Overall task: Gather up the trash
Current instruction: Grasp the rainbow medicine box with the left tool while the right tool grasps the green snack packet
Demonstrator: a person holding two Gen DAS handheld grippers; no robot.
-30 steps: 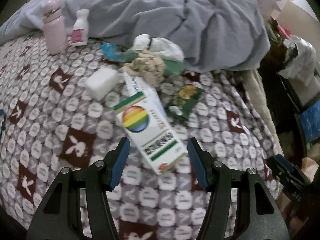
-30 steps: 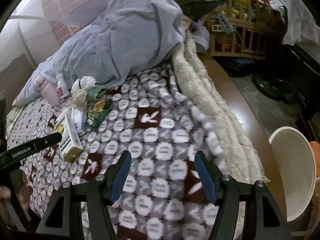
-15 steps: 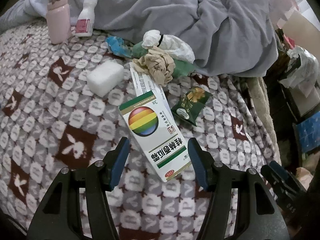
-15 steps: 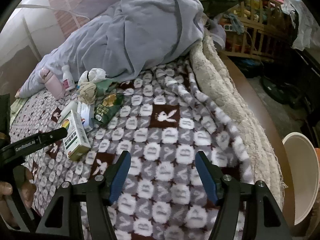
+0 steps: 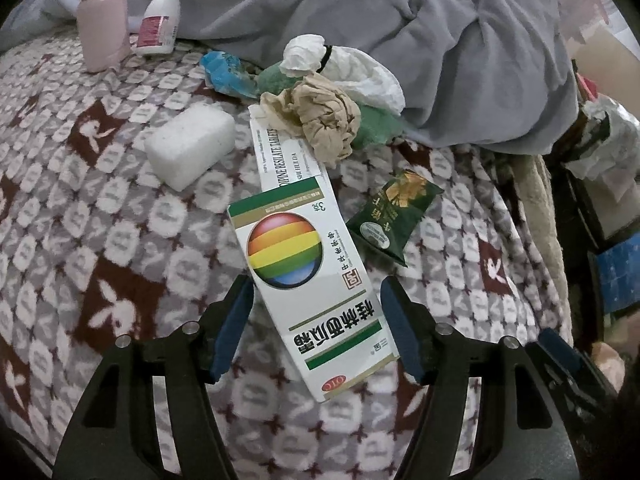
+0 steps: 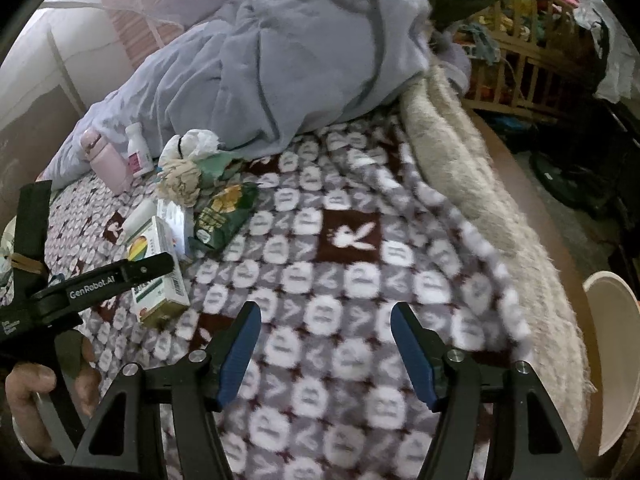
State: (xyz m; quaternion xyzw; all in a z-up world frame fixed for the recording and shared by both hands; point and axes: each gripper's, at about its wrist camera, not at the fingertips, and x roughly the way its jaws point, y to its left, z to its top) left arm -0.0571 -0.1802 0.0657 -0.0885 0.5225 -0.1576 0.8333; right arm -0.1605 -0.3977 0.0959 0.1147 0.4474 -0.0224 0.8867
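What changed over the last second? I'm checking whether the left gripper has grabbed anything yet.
The left gripper has closed in on the rainbow medicine box, which now lies between its fingers; the jaws have just been opening, not gripping. The right gripper remains open over the blanket. The trash hasn't moved.

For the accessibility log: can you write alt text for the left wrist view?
The open left hand-held gripper straddles a white cardboard medicine box with a rainbow ball, pads not yet touching, on a grey-and-maroon rabbit-patterned blanket. Beyond lie a dark green snack packet, crumpled beige paper and a white foam block.
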